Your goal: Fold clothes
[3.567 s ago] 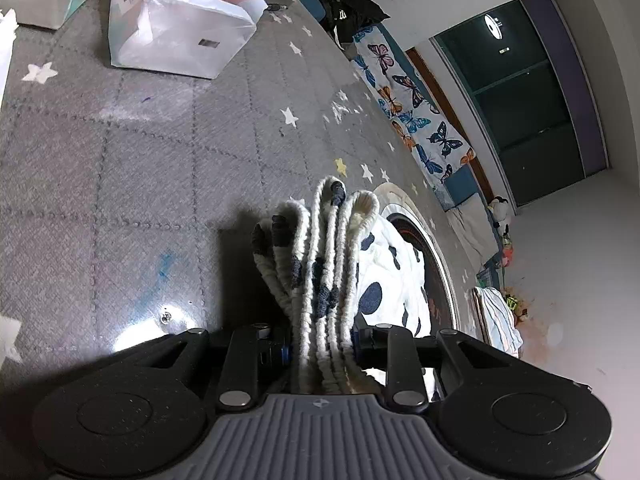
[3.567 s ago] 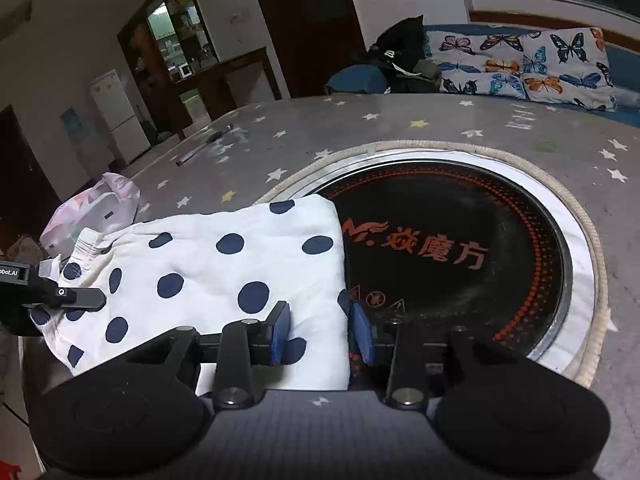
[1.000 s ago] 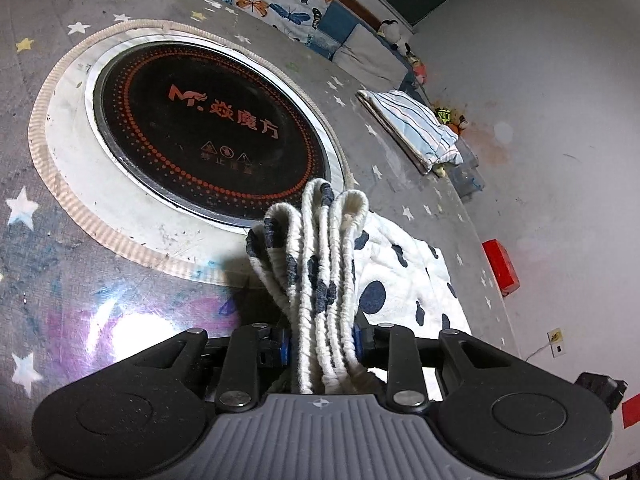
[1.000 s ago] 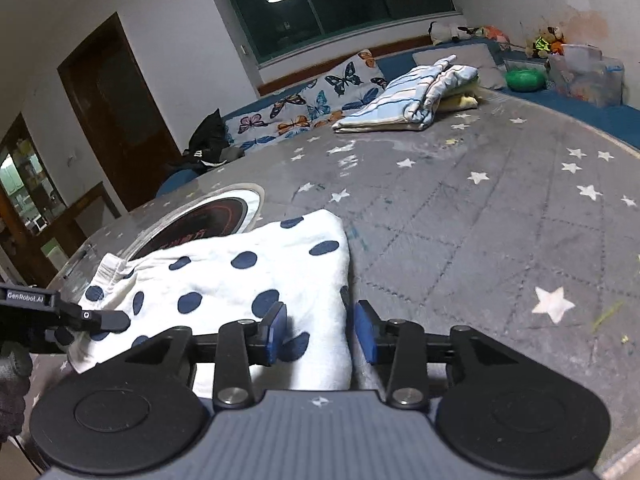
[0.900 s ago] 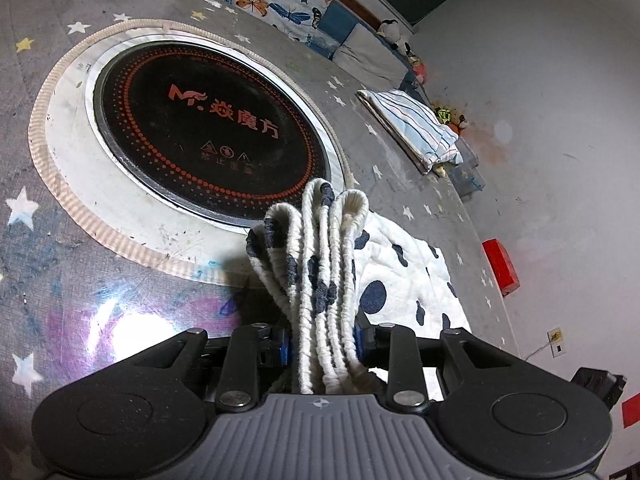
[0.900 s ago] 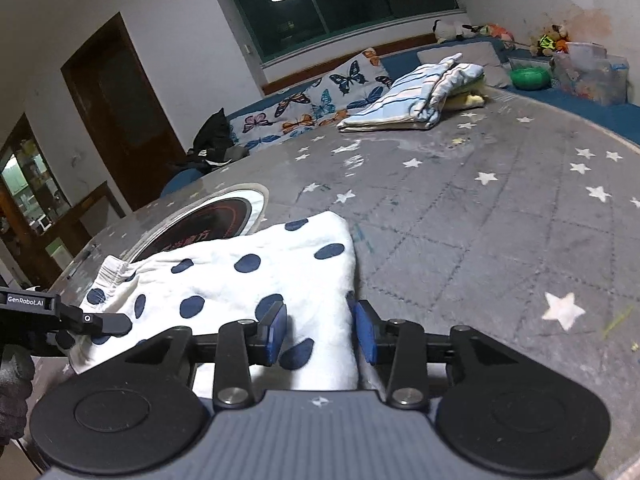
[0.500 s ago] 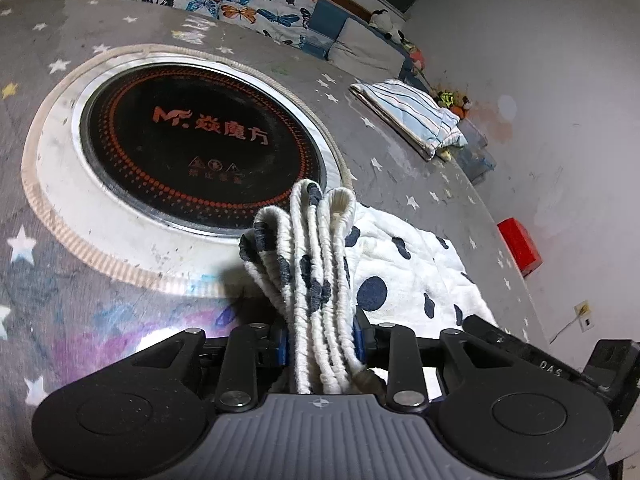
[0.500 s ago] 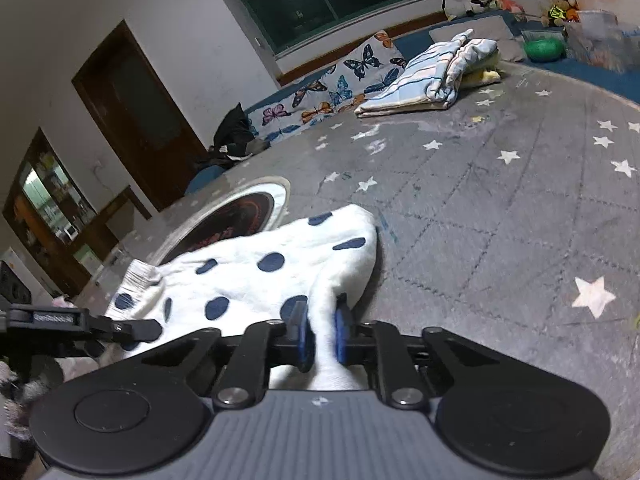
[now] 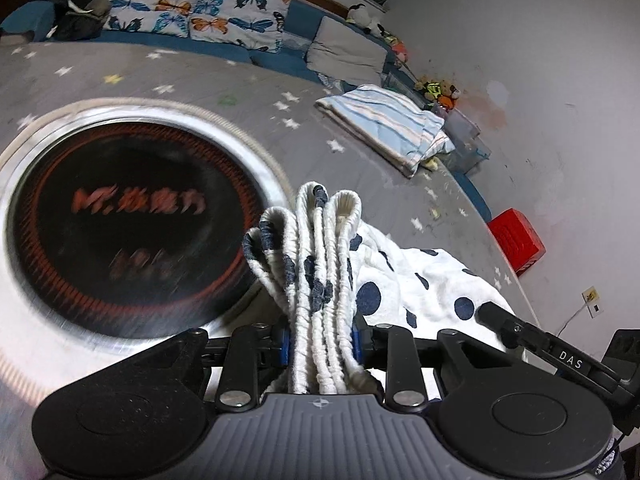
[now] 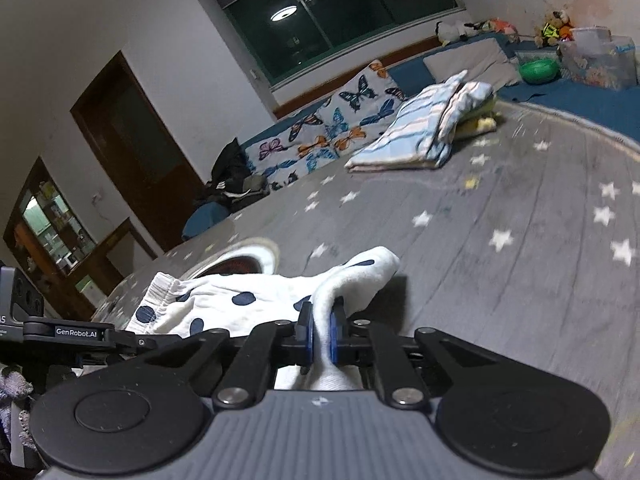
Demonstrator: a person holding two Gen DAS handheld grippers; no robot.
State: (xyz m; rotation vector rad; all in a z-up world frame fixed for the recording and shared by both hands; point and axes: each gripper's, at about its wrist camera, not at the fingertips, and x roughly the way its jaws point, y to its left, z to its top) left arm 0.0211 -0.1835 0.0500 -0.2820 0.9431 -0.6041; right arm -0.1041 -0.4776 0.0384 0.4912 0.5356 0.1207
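A white garment with dark blue dots (image 9: 420, 284) is held off the grey star-patterned table between both grippers. My left gripper (image 9: 320, 338) is shut on its bunched elastic waistband (image 9: 316, 248), which stands up in thick folds between the pads. In the right wrist view the same dotted garment (image 10: 248, 296) stretches to the left, and my right gripper (image 10: 320, 326) is shut on its hem corner (image 10: 360, 272). The right gripper's body (image 9: 552, 356) shows at the lower right of the left wrist view; the left gripper's body (image 10: 60, 334) shows at the left of the right wrist view.
A round black cooktop (image 9: 128, 220) with a steel rim is set into the table beside the garment. A folded blue-striped cloth (image 9: 384, 124) lies at the table's far edge. Butterfly cushions (image 10: 328, 132) line a bench behind. A red box (image 9: 516, 240) sits on the floor.
The right gripper's jaws closed onto the garment's hem corner. Both grippers then lifted, raising the garment off the table; the cooktop slid left in the left wrist view.
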